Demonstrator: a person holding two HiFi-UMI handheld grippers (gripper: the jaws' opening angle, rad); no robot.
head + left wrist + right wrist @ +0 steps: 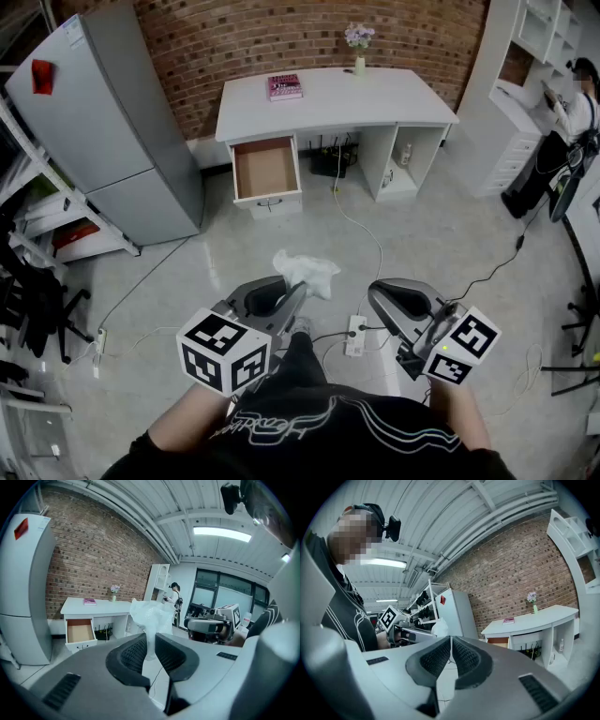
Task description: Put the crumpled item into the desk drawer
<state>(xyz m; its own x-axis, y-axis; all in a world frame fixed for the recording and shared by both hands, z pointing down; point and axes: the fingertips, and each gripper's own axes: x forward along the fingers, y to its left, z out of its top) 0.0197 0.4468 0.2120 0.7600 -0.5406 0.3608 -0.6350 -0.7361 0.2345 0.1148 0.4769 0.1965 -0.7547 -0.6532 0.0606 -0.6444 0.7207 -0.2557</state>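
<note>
A crumpled white plastic item [307,272] sticks out from my left gripper [284,302], which is shut on its lower end. In the left gripper view the crumpled item [150,615] rises from between the two dark pads of that gripper [150,654]. The white desk [328,101] stands against the brick wall ahead, well beyond both grippers. Its drawer [265,169] is pulled out at the left side and shows a bare brown bottom. My right gripper [386,302] hovers beside the left one. Seen in its own view, the right gripper [450,653] is shut with nothing between its pads.
A pink book [285,86] and a small vase of flowers [359,42] stand on the desk. A grey fridge [103,122] is left of it. A power strip [355,336] and cables lie on the floor near my feet. Another person [574,112] stands far right.
</note>
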